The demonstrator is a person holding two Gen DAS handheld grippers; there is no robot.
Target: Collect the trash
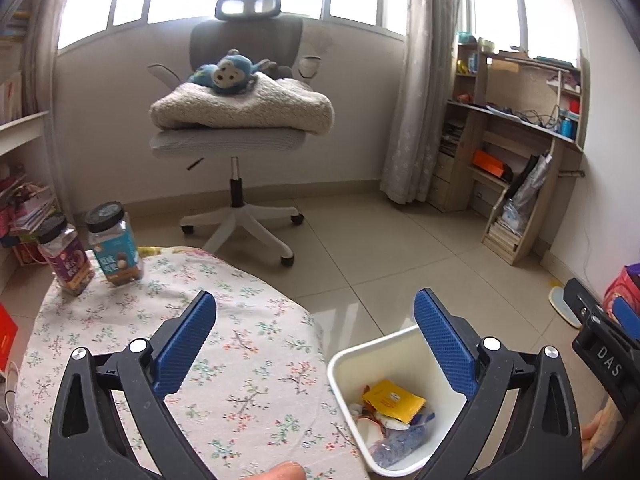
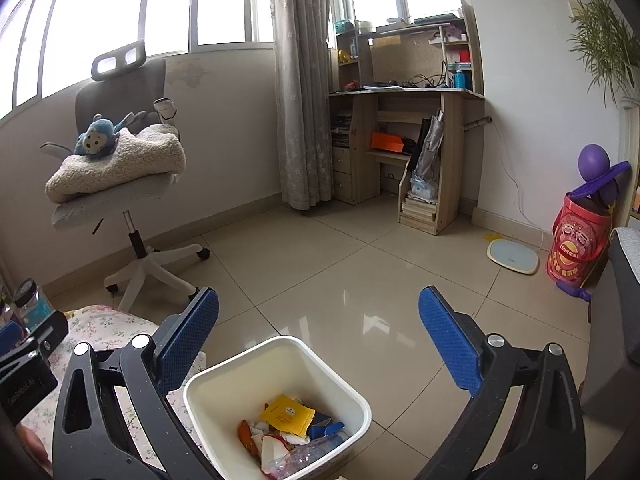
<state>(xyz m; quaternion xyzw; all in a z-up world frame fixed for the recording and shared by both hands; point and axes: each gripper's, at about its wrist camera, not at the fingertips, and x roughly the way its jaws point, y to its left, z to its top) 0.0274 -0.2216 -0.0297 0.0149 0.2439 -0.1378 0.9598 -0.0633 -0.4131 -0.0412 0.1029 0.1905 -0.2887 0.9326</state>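
A white trash bin stands on the floor beside the floral-cloth table. Inside lie a yellow packet, wrappers and a clear plastic bag. My left gripper hangs open above the table edge and the bin, nothing between its blue pads. My right gripper is open too, above the bin and floor, and holds nothing. At the right edge of the left wrist view I see part of the right gripper's body.
Two dark-lidded snack jars stand at the table's far left. An office chair with a blanket and blue plush monkey stands by the window. A wooden desk, a floor scale and a red bucket line the right wall.
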